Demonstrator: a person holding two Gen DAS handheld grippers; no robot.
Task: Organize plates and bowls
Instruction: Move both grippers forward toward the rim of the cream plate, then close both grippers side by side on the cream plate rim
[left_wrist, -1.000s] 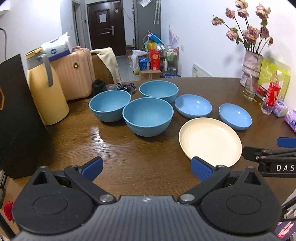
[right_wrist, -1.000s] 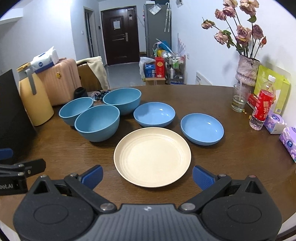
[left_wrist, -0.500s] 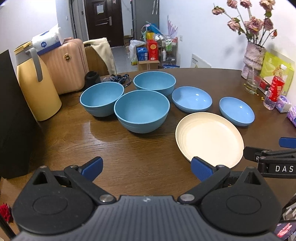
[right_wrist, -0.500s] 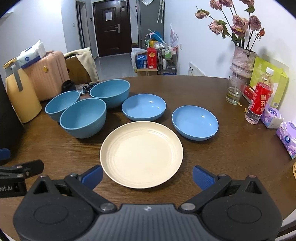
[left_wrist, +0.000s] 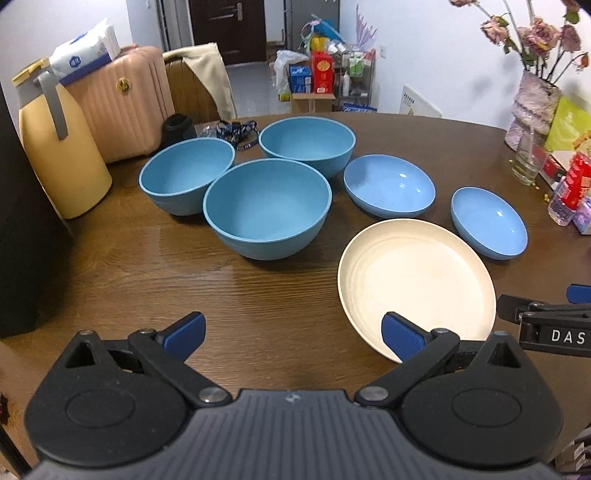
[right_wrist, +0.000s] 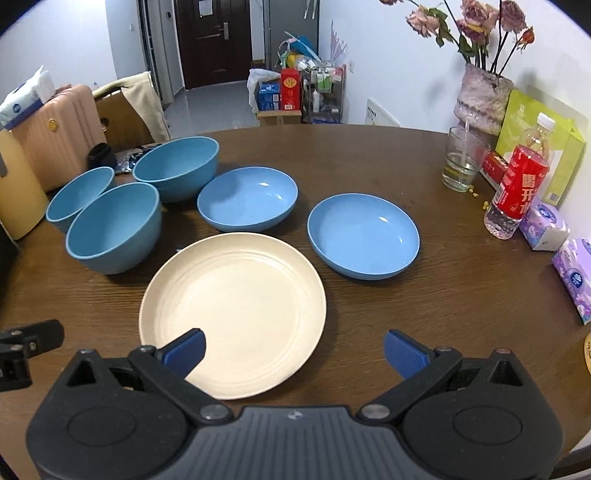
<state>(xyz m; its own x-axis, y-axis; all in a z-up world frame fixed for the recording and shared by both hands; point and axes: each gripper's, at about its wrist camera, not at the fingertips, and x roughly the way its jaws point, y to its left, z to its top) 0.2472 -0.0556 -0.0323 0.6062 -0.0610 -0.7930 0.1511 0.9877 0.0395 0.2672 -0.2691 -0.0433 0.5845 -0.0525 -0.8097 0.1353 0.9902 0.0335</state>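
Note:
A cream plate (right_wrist: 232, 306) lies on the dark wooden table (right_wrist: 461, 302), nearest me. Behind it sit two shallow blue dishes (right_wrist: 247, 201) (right_wrist: 364, 234) and three deep blue bowls (left_wrist: 266, 212) (left_wrist: 186, 177) (left_wrist: 306, 144) clustered at the left. My left gripper (left_wrist: 293, 332) hovers open over bare table in front of the big bowl, its right finger over the plate's near edge. My right gripper (right_wrist: 295, 349) is open above the plate's near rim, holding nothing. The right gripper's side shows at the right edge of the left wrist view.
A yellow thermos jug (left_wrist: 59, 147) and a black box (left_wrist: 26, 236) stand at the table's left. At the right are a flower vase (right_wrist: 482, 98), a glass (right_wrist: 460, 166), a red-labelled bottle (right_wrist: 517, 184) and tissue packs (right_wrist: 574, 273). A pink suitcase (left_wrist: 122, 103) stands behind the table.
Both grippers have moved forward and tilted down toward the dishes, which now appear larger and nearer. The right gripper has shifted right over the plate. Nothing was grasped.

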